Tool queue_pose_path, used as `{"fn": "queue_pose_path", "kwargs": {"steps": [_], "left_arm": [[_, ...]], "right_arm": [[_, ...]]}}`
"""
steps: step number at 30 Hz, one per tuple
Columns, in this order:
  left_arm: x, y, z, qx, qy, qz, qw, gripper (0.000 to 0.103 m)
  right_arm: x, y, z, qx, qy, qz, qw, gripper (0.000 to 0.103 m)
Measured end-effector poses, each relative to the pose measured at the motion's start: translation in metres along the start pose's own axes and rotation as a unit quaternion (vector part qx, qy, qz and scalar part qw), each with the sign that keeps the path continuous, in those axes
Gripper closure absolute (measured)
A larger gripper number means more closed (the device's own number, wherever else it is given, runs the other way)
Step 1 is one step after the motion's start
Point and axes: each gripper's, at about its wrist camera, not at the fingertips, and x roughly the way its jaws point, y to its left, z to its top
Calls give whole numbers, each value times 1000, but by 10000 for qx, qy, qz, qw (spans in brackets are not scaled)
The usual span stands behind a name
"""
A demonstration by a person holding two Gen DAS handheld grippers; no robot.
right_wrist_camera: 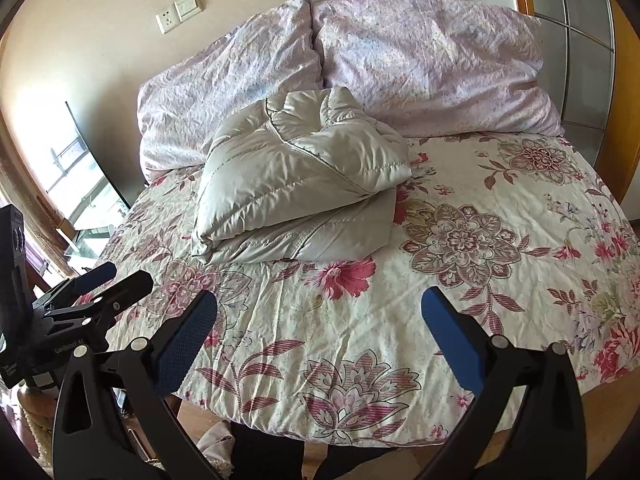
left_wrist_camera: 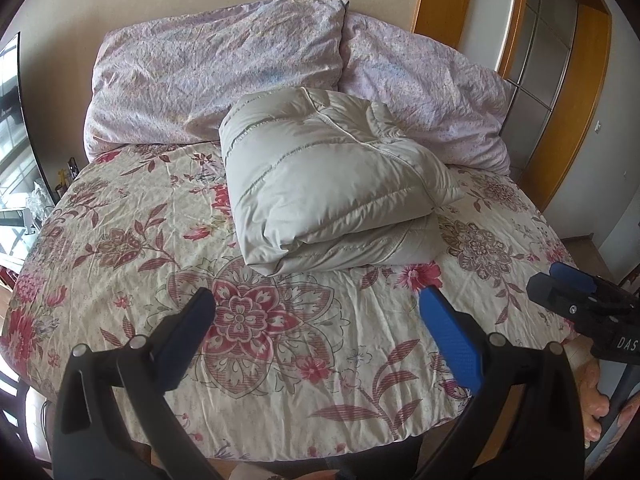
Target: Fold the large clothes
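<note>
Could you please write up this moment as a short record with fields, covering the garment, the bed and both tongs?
garment: pale grey quilted puffer jacket, folded into a thick bundle
location: on the floral cream and pink bedspread, near the pillows
behind it: two lilac crumpled pillows against the wall
left tongs: open, holding nothing, apart from the jacket
right tongs: open, holding nothing, apart from the jacket
fold status: appears finished

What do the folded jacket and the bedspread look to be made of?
Jacket: likely nylon or polyester shell with puffy fill; it has a satiny sheen and stitched quilted channels. Bedspread: probably matte woven cotton; fine creases, printed flowers, no shine.
</note>
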Motion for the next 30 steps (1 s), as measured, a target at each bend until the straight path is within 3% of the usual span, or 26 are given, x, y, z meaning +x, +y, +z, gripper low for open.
{"fn": "queue_pose_path", "kwargs": {"steps": [30], "left_arm": [[14, 0, 5, 23, 131, -105, 9999, 2]], "right_arm": [[17, -9, 10, 172, 253, 12, 9995, 1]]}}
